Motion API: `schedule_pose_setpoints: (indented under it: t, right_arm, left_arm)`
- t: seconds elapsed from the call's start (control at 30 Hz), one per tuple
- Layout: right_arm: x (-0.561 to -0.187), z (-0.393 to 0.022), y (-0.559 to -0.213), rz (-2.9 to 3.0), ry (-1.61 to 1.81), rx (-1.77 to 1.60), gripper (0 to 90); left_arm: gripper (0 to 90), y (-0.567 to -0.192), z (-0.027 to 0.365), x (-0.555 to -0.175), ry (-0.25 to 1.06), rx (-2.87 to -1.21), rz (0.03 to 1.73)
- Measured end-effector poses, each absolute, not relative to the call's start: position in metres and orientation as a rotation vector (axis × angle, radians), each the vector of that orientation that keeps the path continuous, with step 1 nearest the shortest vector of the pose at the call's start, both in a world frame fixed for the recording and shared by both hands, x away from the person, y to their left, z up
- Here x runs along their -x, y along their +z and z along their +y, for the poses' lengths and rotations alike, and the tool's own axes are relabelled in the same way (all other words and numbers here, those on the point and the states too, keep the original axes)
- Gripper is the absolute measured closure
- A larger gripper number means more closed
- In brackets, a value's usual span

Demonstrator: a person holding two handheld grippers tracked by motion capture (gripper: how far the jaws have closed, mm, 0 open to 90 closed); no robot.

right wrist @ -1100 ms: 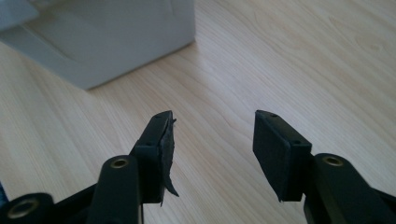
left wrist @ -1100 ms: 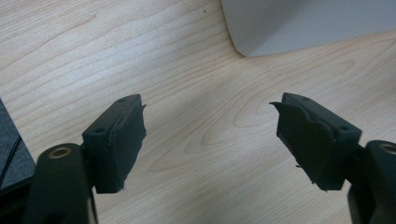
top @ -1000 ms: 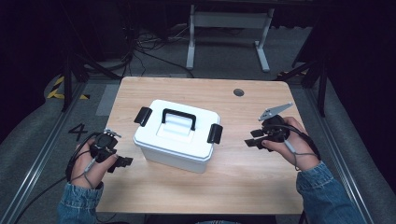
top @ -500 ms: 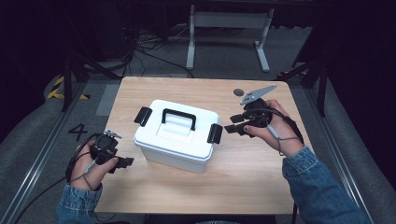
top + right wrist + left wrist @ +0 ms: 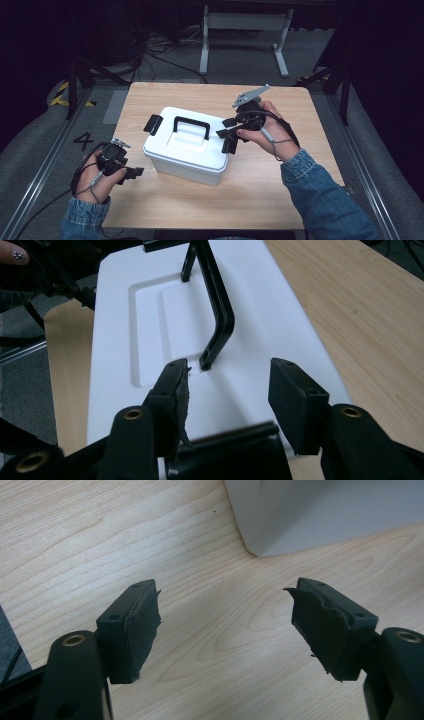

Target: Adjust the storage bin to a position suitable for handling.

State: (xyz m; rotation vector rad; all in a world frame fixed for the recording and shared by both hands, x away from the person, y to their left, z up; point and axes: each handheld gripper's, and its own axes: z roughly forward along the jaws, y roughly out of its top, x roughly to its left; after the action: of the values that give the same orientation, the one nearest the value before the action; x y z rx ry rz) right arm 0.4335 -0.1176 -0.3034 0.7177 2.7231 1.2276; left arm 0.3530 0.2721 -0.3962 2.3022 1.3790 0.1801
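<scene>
A white lidded box (image 5: 187, 150) with a black handle (image 5: 191, 127) sits mid-table, a black latch on each end. My right gripper (image 5: 227, 136) hovers at the box's right end, open, its jaws on either side of the right latch (image 5: 227, 145). In the right gripper view the right gripper (image 5: 227, 385) looks along the lid (image 5: 145, 315) towards the handle (image 5: 217, 315), with the blurred latch (image 5: 225, 447) low between the jaws. My left gripper (image 5: 132, 172) rests on the table left of the box, open and empty. The left gripper (image 5: 225, 615) faces bare wood and a box corner (image 5: 320, 515).
The wooden table (image 5: 280, 190) has free room in front of and behind the box. The box's left latch (image 5: 153, 124) sticks out towards the left. Beyond the table are floor cables and a metal stand (image 5: 245, 30). A floor rail and a "4" mark (image 5: 82, 141) lie at left.
My right gripper has moved left and forward from the table's right side to the box's right latch. The left gripper has stayed in place.
</scene>
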Motion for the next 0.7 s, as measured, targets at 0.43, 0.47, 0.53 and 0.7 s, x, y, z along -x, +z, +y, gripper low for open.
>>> schedule_pose_setpoints:
  t: [0.43,0.47,0.53,0.7]
  right_arm:
    - [-0.449,-0.077,-0.320,2.758,1.185,-0.728,57.4]
    - [-0.450,-0.075,-0.320,2.760,1.188,-0.727,57.9]
    - [-0.451,-0.072,-0.322,2.765,1.187,-0.732,59.3]
    - [-0.452,-0.065,-0.324,2.771,1.168,-0.700,72.0]
  left_arm:
    - [27.4,-0.396,0.269,-0.358,0.161,-2.291,1.367]
    - [27.3,-0.396,0.269,-0.359,0.162,-2.295,1.363]
    - [27.2,-0.396,0.268,-0.360,0.161,-2.297,1.355]
    - [27.0,-0.397,0.268,-0.361,0.159,-2.300,1.355]
